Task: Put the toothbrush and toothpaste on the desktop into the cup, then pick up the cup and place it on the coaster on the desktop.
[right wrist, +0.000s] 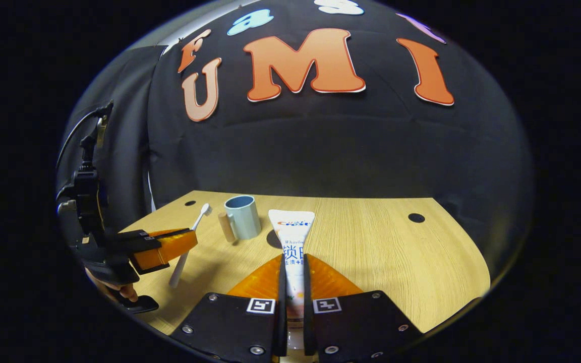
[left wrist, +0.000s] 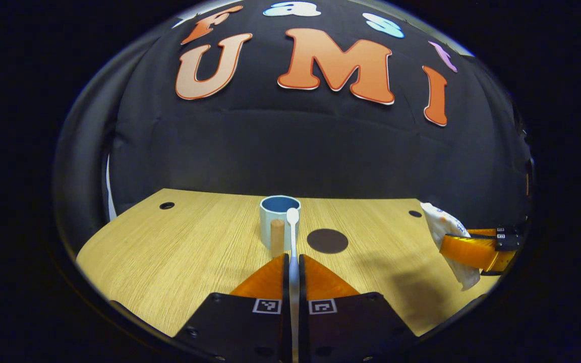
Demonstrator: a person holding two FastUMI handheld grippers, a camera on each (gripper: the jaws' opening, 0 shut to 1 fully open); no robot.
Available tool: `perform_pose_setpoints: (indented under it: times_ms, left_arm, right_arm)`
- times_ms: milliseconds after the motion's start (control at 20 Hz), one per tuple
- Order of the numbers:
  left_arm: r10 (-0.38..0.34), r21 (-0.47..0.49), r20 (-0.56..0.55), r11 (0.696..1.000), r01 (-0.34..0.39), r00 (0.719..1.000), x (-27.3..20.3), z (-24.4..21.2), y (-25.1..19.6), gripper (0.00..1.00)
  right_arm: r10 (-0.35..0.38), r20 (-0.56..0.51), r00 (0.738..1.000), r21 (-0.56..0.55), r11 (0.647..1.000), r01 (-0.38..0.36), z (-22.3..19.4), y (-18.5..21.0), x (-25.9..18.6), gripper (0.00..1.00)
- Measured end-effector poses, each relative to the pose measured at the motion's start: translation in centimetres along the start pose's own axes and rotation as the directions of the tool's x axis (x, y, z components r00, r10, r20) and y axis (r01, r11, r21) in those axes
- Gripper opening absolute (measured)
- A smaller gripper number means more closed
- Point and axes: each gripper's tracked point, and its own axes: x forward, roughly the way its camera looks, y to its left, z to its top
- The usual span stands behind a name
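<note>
Toothbrush (left wrist: 293,237), light, stiff and slim, pinched at its handle in left gripper (left wrist: 293,262), toothpaste (right wrist: 291,237), soft and squashy, clamped mid-tube in right gripper (right wrist: 293,262), both aloft short of cup (left wrist: 278,214) beside coaster (left wrist: 327,240) on desktop (left wrist: 179,242).

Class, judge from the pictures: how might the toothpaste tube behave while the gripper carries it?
The toothpaste tube probably flexes, since it looks flat and soft-walled between the right gripper. Its glossy skin may slip. Sticking up unsupported, it could sag.
</note>
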Motion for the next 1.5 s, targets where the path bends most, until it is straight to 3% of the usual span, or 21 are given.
perform_pose_setpoints:
  times_ms: [300,450,650,750,900,1150,1500]
  left_arm:
    - [0.006,-0.033,0.157,0.999,-0.001,0.988,3.3,7.0,1.7,0.05]
    - [-0.001,-0.041,0.241,0.999,0.011,0.971,4.8,9.9,2.2,0.05]
    - [0.005,-0.045,0.34,0.999,0.01,0.941,7.4,12.8,3.5,0.05]
    - [0.024,-0.056,0.352,0.998,-0.005,0.936,9.1,13.4,4.4,0.05]
    - [0.017,-0.119,0.361,0.992,0.028,0.932,12.0,14.1,5.1,0.05]
    - [-0.033,-0.063,0.423,0.996,0.066,0.906,14.9,15.3,4.2,0.05]
    - [-0.044,-0.042,0.353,0.997,0.063,0.935,19.2,12.5,3.6,0.05]
  right_arm:
    - [-0.006,0.079,0.997,0.009,1.0,0.005,3.8,-0.3,1.6,0.13]
    - [-0.004,0.103,0.995,0.017,1.0,0.002,5.1,-0.5,2.2,0.13]
    - [-0.051,0.141,0.989,-0.01,0.999,0.053,6.4,-2.3,2.8,0.13]
    - [-0.057,0.15,0.987,0.002,0.998,0.057,6.8,-3.2,3.0,0.13]
    - [-0.085,0.173,0.981,0.011,0.996,0.084,7.5,-4.5,3.5,0.13]
    - [-0.111,0.146,0.983,0.027,0.994,0.108,6.6,-5.9,4.8,0.13]
    - [-0.093,0.139,0.986,0.021,0.996,0.091,6.3,-5.1,6.2,0.13]
